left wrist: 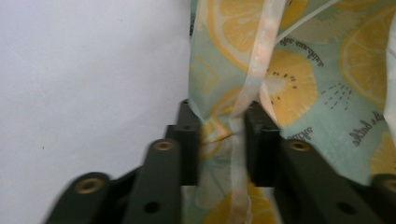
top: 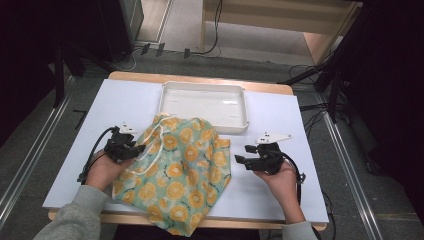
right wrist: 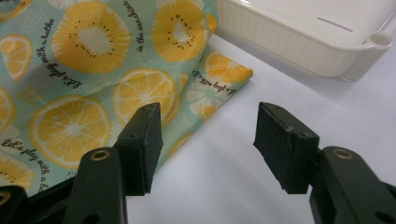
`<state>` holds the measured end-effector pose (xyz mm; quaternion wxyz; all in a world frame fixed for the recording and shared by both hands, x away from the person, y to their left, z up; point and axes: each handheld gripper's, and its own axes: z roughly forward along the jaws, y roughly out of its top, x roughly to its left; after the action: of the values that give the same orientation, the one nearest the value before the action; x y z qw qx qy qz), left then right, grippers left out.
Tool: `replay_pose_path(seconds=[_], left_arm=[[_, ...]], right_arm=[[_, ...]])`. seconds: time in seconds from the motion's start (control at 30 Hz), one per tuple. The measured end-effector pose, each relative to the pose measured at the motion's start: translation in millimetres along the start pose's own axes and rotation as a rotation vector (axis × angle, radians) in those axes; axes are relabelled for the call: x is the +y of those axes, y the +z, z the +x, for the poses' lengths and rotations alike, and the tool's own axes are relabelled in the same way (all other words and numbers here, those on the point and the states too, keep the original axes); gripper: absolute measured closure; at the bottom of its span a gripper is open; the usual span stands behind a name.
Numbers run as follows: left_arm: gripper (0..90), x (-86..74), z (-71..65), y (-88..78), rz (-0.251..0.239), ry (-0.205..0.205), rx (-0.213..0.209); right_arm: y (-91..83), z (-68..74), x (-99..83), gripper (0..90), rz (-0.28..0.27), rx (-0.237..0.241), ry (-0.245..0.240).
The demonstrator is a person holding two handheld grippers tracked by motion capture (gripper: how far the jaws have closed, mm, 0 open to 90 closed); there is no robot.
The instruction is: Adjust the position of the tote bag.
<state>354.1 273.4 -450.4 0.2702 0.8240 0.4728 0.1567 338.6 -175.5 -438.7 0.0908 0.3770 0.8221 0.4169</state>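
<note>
Jaws of left gripper [top: 134, 148] pinching fruit-print bag [top: 182, 170] edge; right gripper [top: 241, 159] jaws wide, empty.

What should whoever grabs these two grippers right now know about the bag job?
Left gripper: shut on the drawstring bag, pinching fabric and cord at its left edge.
Right gripper: open, holding nothing, beside the bag's right corner.
The bag lies flat on the table, its top just short of the white tray, which holds nothing.
Done: left hold taken. Left: probably a right-side grip, then a lift.

Teal orange-slice-print bag [top: 182, 170], white tray [top: 204, 88]
</note>
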Motion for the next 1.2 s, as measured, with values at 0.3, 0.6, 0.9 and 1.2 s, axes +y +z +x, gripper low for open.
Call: replay_pose_path(seconds=[0.3, 0.6, 0.9, 1.2], left_arm=[[89.9, 9.1, 3.0, -14.2, -0.025, -0.053, -0.124], [90.0, 25.9, -16.0, -36.1, -0.057, -0.006, -0.141], [90.0, 50.0, -40.5, -58.5, -0.089, 0.062, -0.204], [90.0, 74.9, -67.4, -72.4, -0.113, 0.105, -0.255]], right_arm=[[-0.9, -1.2, -0.1, 42.8, -0.005, 0.000, 0.000], [-3.8, -1.3, 1.7, 42.8, -0.015, -0.005, 0.008], [-6.1, 3.5, 7.3, 43.1, -0.034, 0.013, 0.002], [-11.6, 9.0, 12.9, 43.9, -0.045, 0.016, 0.000]])
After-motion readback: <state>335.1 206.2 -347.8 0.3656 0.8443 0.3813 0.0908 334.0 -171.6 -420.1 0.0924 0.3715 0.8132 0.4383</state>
